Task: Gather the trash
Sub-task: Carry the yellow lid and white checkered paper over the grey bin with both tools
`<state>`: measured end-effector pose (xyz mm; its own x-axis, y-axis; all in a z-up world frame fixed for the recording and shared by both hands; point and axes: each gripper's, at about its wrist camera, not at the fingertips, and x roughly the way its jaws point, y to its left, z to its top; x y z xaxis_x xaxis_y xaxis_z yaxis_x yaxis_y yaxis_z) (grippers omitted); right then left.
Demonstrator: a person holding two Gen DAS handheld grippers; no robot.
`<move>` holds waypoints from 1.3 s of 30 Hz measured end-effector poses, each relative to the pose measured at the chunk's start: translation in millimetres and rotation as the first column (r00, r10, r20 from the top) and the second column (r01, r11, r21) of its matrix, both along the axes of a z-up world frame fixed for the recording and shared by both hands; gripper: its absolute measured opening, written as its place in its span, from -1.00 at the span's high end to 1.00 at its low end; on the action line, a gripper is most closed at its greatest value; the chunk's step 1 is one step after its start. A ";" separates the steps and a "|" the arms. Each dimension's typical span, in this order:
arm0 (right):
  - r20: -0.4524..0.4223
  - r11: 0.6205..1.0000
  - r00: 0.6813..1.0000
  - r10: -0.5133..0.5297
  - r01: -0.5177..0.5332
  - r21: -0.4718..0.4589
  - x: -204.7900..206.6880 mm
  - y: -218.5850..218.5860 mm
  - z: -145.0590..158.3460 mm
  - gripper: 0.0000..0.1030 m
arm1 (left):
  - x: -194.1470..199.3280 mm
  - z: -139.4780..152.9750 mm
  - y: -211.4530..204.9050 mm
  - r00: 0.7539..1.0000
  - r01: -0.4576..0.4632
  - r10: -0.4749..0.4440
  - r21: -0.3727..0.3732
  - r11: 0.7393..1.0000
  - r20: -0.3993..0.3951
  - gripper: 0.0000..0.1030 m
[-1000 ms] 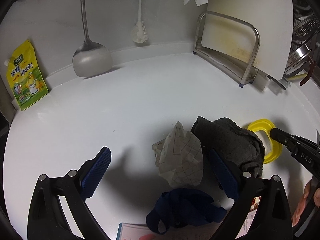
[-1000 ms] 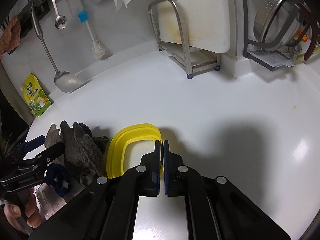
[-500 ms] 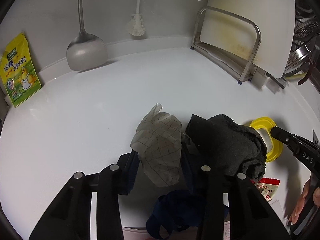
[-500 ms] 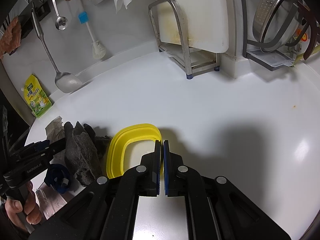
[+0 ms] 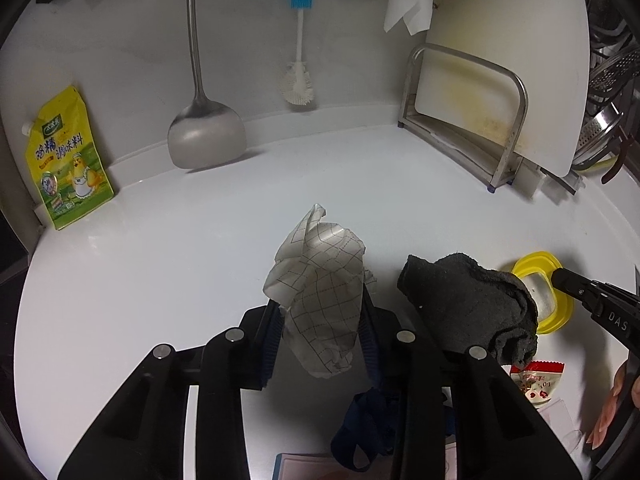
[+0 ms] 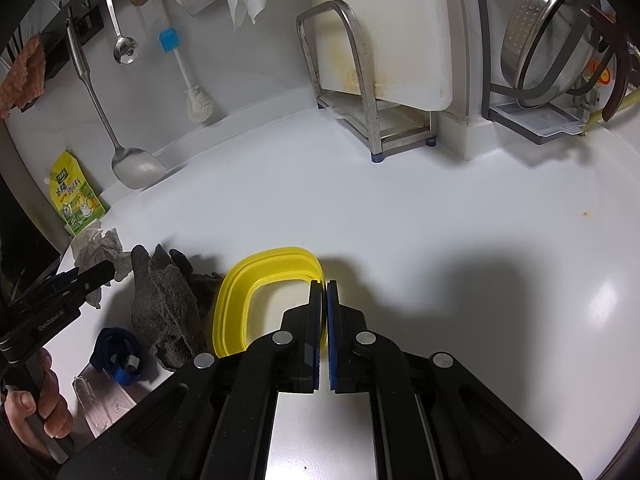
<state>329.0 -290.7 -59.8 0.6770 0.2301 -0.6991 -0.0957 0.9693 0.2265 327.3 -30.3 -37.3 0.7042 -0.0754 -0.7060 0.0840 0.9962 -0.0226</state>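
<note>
A crumpled checked paper [image 5: 320,280] sits between the blue pads of my left gripper [image 5: 320,308], whose jaws are closing and press on both its sides. It is held just above the white counter [image 5: 200,264]. In the right wrist view the same paper [image 6: 100,248] shows at the far left. My right gripper [image 6: 324,288] is shut on the rim of a yellow lid [image 6: 256,268] lying flat on the counter. A grey cloth [image 5: 468,304] is heaped between the paper and the lid. A small red wrapper [image 5: 538,380] lies in front of the cloth.
A blue strap [image 5: 364,436] lies near the counter's front edge. A yellow seasoning pouch [image 5: 68,164], a hanging steel spatula [image 5: 206,136] and a brush [image 5: 298,88] line the back wall. A cutting board in a metal rack [image 5: 464,120] and a steel strainer [image 6: 552,36] stand at the right.
The left gripper's jaws went from wide open around the checked paper to pressing on it, and the paper now sits higher in view. The right gripper and yellow lid have not moved.
</note>
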 end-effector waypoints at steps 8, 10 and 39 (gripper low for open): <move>0.006 1.000 1.000 -0.009 0.009 0.005 -8.0 -4.4 2.3 0.94 | -8.6 4.0 4.7 1.000 -0.012 0.012 0.011 1.000 0.019 0.33; 0.014 1.000 1.000 -0.015 0.015 0.007 -13.2 -6.7 4.0 0.94 | -13.2 4.9 7.0 1.000 -0.017 0.017 0.008 1.000 0.024 0.33; 0.095 0.987 0.983 -0.159 0.154 0.054 -177.1 -62.3 28.7 0.94 | -174.4 58.9 40.1 0.990 -0.042 0.037 0.034 0.999 0.134 0.33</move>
<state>151.9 -352.9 -31.1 0.7720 0.1464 -0.6186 0.0324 0.9628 0.2683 152.9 9.8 21.6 0.7939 -0.0218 -0.6076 0.0447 0.9987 0.0226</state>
